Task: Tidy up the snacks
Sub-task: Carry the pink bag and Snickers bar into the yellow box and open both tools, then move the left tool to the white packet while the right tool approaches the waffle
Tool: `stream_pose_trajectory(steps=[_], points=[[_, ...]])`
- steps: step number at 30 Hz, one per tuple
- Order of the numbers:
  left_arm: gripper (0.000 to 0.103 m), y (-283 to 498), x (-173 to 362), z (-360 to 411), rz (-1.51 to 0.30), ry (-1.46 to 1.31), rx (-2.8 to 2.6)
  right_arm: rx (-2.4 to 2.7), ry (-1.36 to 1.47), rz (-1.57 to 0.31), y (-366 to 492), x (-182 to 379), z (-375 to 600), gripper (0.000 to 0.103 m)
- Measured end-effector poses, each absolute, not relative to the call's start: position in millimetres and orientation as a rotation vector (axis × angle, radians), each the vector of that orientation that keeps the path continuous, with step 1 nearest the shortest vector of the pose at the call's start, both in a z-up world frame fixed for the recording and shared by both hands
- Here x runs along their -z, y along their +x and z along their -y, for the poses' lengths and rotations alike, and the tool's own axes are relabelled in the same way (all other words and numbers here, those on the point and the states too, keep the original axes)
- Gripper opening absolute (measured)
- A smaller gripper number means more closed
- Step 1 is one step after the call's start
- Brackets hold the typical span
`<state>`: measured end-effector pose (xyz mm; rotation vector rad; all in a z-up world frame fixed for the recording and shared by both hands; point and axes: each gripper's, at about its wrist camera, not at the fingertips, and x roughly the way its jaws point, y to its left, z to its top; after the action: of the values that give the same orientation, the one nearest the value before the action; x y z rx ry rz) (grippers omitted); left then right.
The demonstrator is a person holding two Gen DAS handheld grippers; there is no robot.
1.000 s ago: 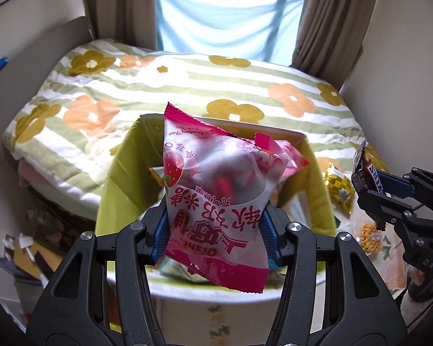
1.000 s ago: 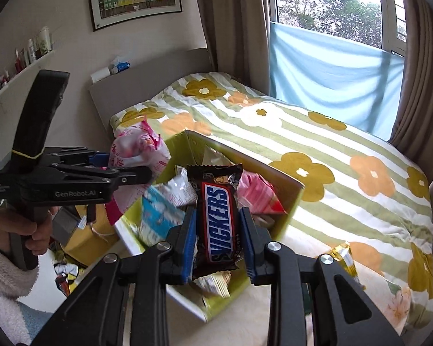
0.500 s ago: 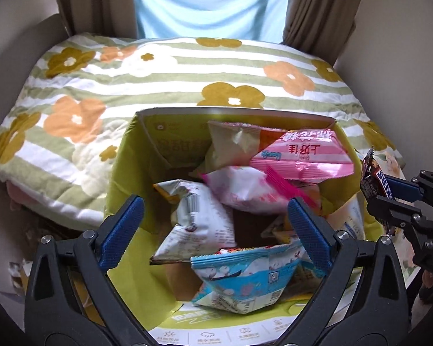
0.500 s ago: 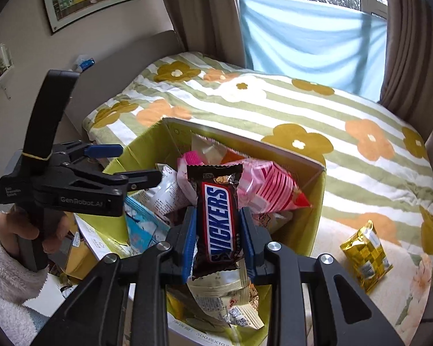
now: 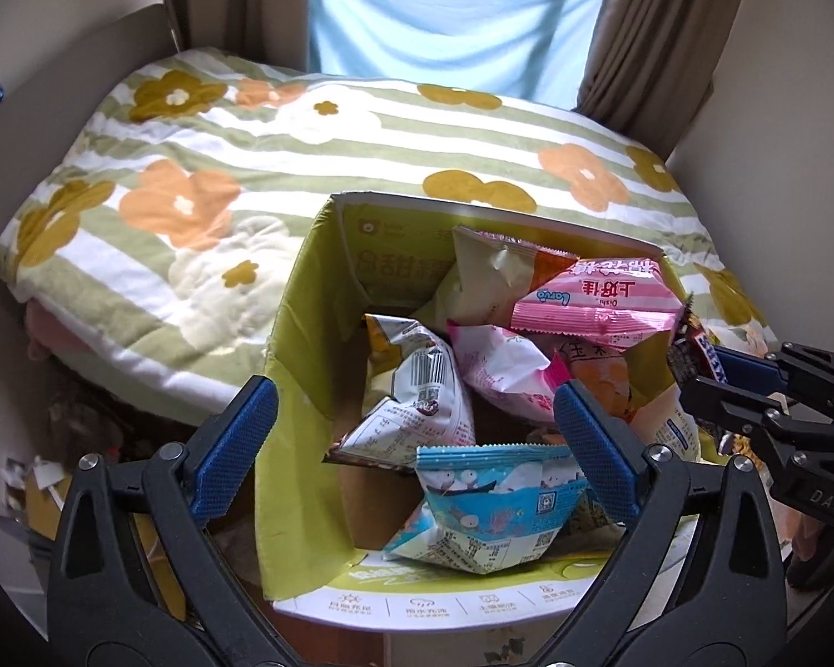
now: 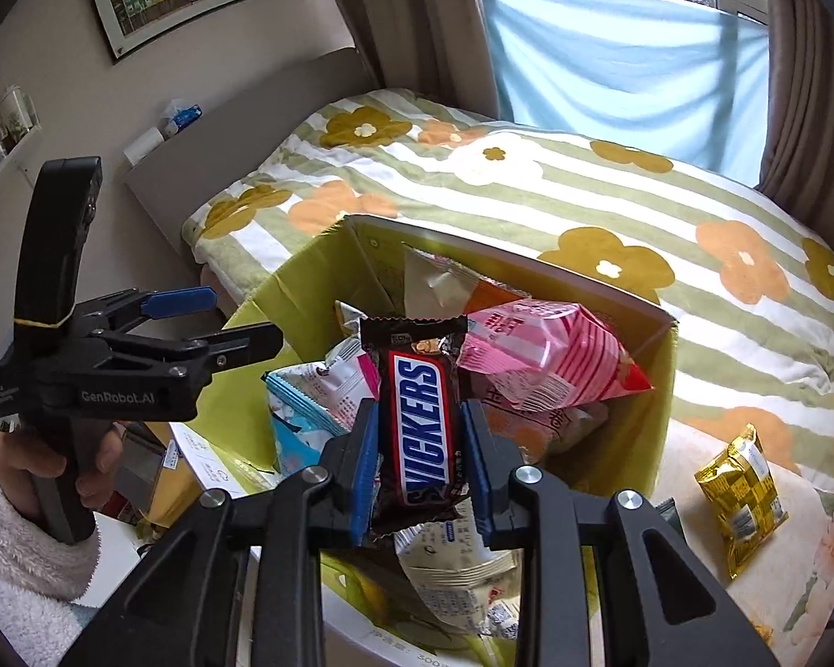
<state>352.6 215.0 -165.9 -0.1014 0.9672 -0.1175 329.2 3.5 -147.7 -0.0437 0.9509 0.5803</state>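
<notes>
right gripper (image 6: 421, 447) pinches a snickers bar (image 6: 423, 428) between its blue pads, the bar upright with its top edge over the open green cardboard box (image 6: 659, 417). left gripper (image 5: 414, 444) is spread wide with nothing between its fingers, hovering above the near side of the box; in the right wrist view it sits off the box's left side, gripped by a hand (image 6: 55, 472) in a fuzzy white sleeve.

inside the box, a pink striped packet (image 5: 595, 300) lies against the far right corner, with a cream packet (image 5: 483, 272) leaning on the far wall beside it. a white packet with a barcode (image 5: 417, 394) sits near the box's middle, touching a pale pink packet (image 5: 500, 372) on its right. a blue cartoon packet (image 5: 495, 500) rests at the near wall.

outside the box, to its right on the floral bedspread (image 6: 528, 189), lies a gold packet (image 6: 742, 489).
</notes>
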Motion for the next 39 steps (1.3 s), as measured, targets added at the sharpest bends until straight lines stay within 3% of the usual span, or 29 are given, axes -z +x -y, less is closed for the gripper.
stream_pose_trajectory(steps=[2,4,6,26,27,29,39], points=[[0.099,347.3,165.5,-216.4,-0.973,-0.1,0.113,-0.553,-0.032,-0.965,331.7,150.2,-3.8,0.03],[0.099,342.3,165.5,-216.7,-0.979,-0.098,0.107,-0.517,-0.022,-0.959,330.7,150.1,-1.9,0.07],[0.099,336.0,165.5,-217.7,-0.978,-0.101,0.105,-0.534,-0.014,-0.937,323.5,147.6,0.7,0.085],[0.099,294.4,161.2,-204.1,-0.969,-0.146,0.121,-0.441,0.019,-0.901,271.8,132.0,29.4,0.087],[0.099,292.7,160.2,-201.9,-0.965,-0.142,0.12,-0.435,0.029,-0.89,269.8,129.9,34.7,0.088],[0.099,287.1,157.2,-193.9,-0.958,-0.135,0.122,-0.417,0.041,-0.867,265.2,126.2,47.6,0.102],[0.099,256.4,139.9,-109.9,-0.916,-0.114,0.148,-0.34,0.051,-0.819,231.4,115.8,149.3,0.103]])
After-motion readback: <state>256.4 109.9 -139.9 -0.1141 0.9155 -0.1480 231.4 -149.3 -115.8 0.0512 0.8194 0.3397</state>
